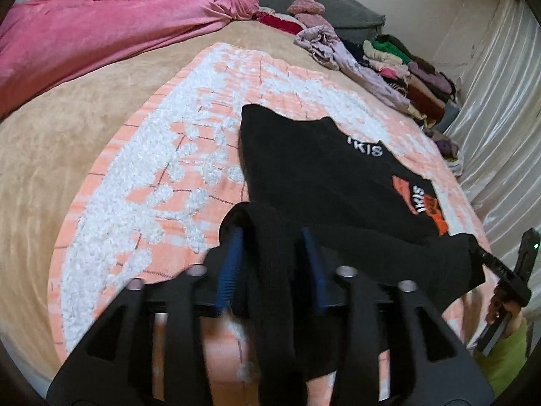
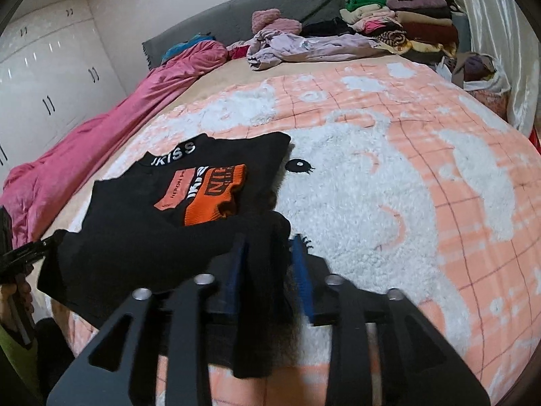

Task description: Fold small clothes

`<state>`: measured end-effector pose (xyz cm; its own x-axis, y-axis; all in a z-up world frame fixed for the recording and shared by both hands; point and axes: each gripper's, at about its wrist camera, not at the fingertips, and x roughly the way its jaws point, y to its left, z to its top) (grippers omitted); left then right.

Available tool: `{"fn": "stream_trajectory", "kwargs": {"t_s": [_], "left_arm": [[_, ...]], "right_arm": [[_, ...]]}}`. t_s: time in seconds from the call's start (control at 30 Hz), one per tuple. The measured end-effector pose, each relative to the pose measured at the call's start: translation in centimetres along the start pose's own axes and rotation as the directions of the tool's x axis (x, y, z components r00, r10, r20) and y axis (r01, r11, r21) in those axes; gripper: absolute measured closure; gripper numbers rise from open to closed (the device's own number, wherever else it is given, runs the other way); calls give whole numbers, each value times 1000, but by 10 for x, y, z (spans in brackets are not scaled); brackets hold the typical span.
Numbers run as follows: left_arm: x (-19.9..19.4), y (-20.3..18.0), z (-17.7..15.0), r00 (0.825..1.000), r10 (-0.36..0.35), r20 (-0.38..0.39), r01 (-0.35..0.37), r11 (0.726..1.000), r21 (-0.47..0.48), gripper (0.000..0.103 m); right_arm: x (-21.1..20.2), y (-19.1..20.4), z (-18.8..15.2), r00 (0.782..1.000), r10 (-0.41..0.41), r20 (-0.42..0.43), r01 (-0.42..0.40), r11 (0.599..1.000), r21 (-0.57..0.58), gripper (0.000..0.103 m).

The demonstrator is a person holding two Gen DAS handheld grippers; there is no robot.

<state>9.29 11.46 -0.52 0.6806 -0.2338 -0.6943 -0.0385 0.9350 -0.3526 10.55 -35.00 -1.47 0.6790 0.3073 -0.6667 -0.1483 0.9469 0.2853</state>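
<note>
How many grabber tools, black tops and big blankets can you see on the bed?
Black two-finger grippers: 2, the left gripper and the right gripper
Black knitted top with an orange patch: 1
Blankets: 2, the peach-and-white fluffy blanket and the pink velvety blanket
Total: 5

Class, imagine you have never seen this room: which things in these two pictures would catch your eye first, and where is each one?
First, the black top with its orange patch, spread on the peach and white blanket in the middle of the bed; its near edge hangs between the blue pads of the left tool and the right tool. Next, the pink quilt bunched along the far left side, and the pile of folded clothes by the headboard.
</note>
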Motion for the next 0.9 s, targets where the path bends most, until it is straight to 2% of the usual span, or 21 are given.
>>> {"fn": "stream_trajectory", "kwargs": {"t_s": [0.17, 0.33, 0.53, 0.73, 0.8, 0.83, 0.87, 0.9], "left_arm": [[-25, -4, -4, 999, -2, 47, 2, 1000, 6, 53], [-43, -12, -17, 999, 17, 42, -19, 998, 52, 44], [-44, -15, -41, 1000, 13, -5, -13, 997, 75, 42], [-21, -17, -61, 995, 38, -92, -30, 996, 89, 42], [-18, -20, -63, 994, 38, -98, -28, 995, 95, 48], [-17, -22, -63, 994, 38, -99, -27, 994, 104, 66], [-17, -23, -63, 994, 36, -100, -25, 994, 110, 85], [-17, -24, -63, 994, 36, -100, -24, 993, 117, 92]], "right_arm": [[-21, -2, -8, 1000, 11, 21, -11, 1000, 24, 65], [-39, 7, -22, 1000, 23, 15, -23, 1000, -11, 64], [-46, 18, -36, 1000, 16, -15, -17, 997, -72, 63], [-38, 16, -41, 999, 14, -43, -17, 997, -74, 63], [-34, 15, -41, 999, 15, -48, -18, 997, -73, 63], [-32, 16, -41, 998, 22, -55, -26, 997, -73, 64], [-30, 16, -41, 998, 29, -60, -33, 997, -74, 72], [-28, 17, -41, 997, 38, -65, -42, 996, -76, 81]]}}
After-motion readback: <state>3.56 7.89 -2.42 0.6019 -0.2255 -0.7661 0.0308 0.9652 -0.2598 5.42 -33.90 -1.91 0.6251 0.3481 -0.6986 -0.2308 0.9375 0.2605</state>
